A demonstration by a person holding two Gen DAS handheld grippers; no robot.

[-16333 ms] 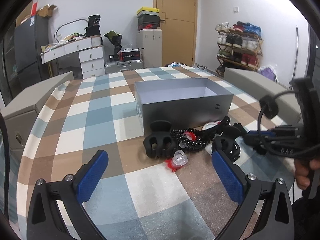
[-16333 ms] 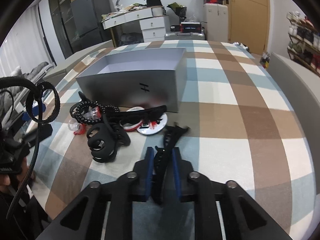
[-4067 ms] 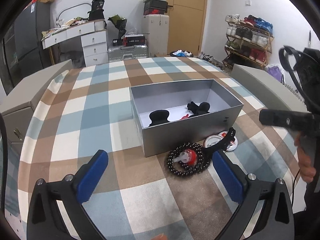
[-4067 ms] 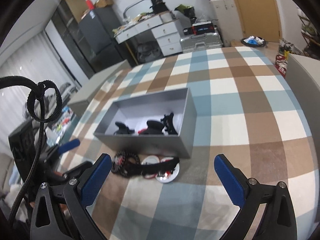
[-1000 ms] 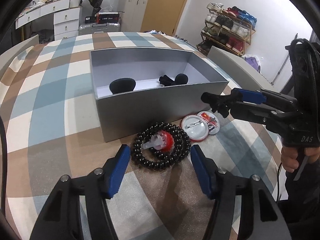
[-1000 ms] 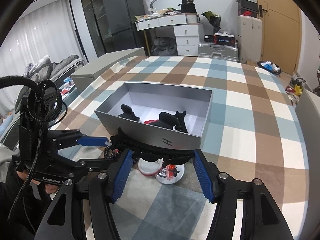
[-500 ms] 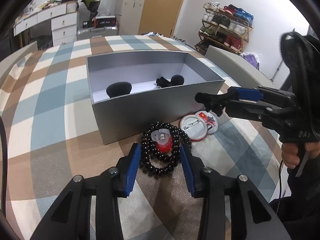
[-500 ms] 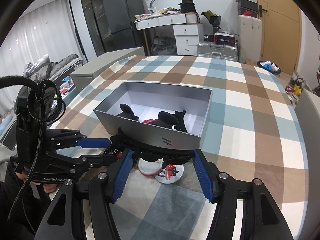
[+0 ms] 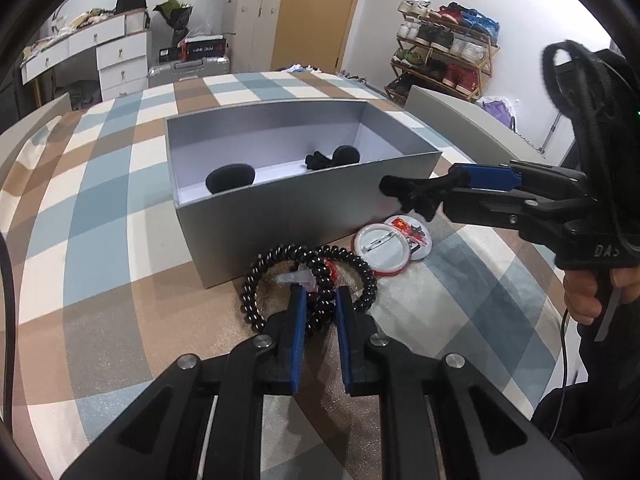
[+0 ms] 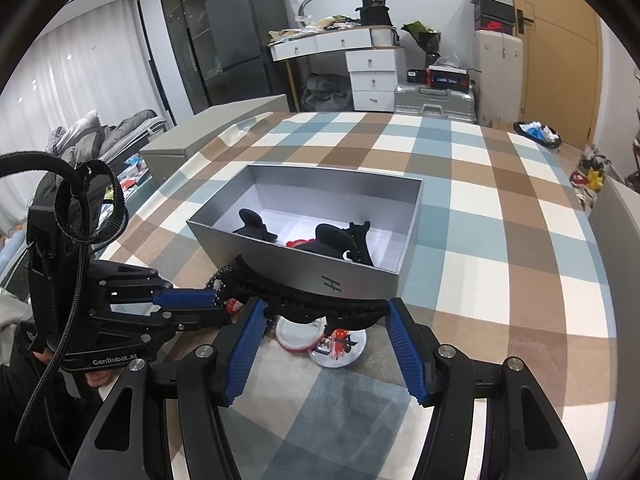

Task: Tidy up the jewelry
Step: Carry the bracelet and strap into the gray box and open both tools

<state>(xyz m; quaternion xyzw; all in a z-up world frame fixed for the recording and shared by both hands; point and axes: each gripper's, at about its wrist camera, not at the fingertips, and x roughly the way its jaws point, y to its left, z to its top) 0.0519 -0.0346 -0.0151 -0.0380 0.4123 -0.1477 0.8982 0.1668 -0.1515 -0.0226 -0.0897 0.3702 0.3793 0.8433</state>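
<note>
Narrowed since a second ago, the left gripper (image 9: 320, 300) is now clamped on the black bead bracelet (image 9: 308, 280) lying before the grey box (image 9: 304, 200). A black hair clip (image 10: 316, 306) is held lengthwise by the right gripper (image 10: 324, 316), above the badges (image 10: 332, 342).

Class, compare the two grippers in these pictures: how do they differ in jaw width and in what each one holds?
Left gripper has narrow jaws clamping the black bead bracelet; right gripper stands wide, spanning a long black hair clip. The bracelet lies on the tablecloth; the clip hangs above it. Both have blue pads.
</note>
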